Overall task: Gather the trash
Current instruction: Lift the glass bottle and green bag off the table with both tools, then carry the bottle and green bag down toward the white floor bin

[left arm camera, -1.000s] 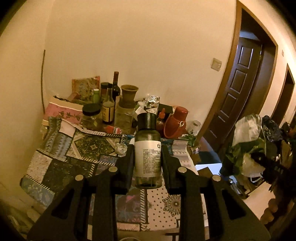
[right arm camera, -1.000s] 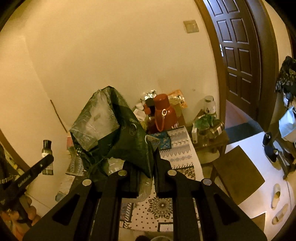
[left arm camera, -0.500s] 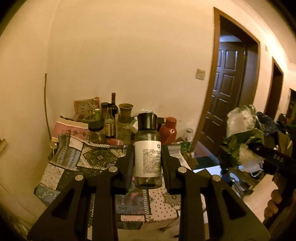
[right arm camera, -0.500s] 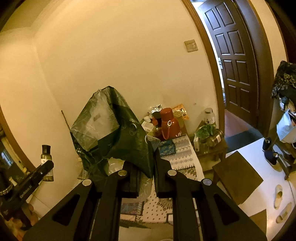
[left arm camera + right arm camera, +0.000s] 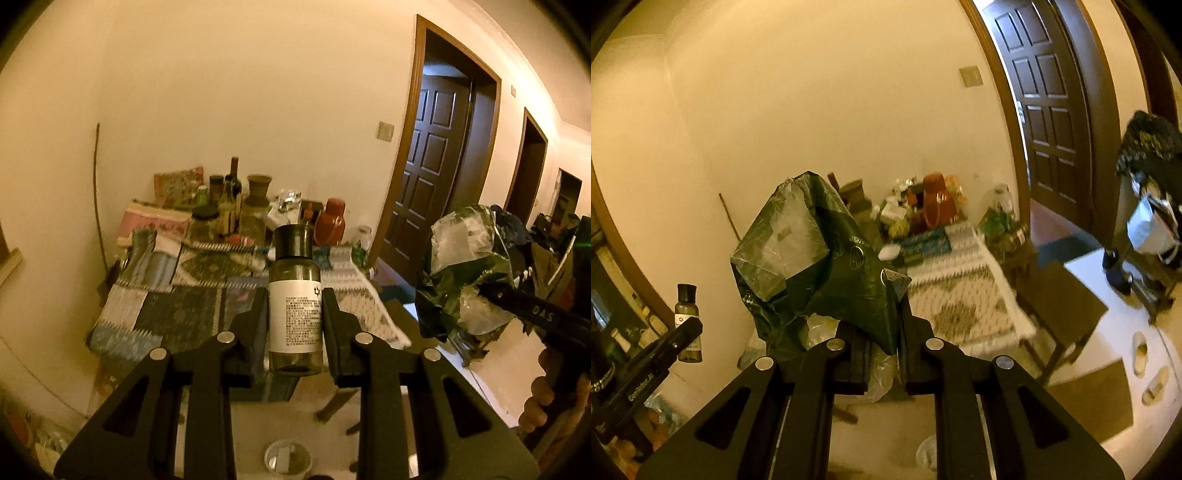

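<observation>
The left gripper [image 5: 295, 317] clamps a small smoky-clear plastic bottle with black cap and white label [image 5: 295, 306] upright, while the right gripper [image 5: 884, 332], jaws nearly closed, pinches a crumpled dark green plastic trash bag [image 5: 827, 266]. The bottle likely goes in best with the bag's mouth slack beneath it. Only the right wrist view shows slippers [image 5: 1145, 369] on the floor.
</observation>
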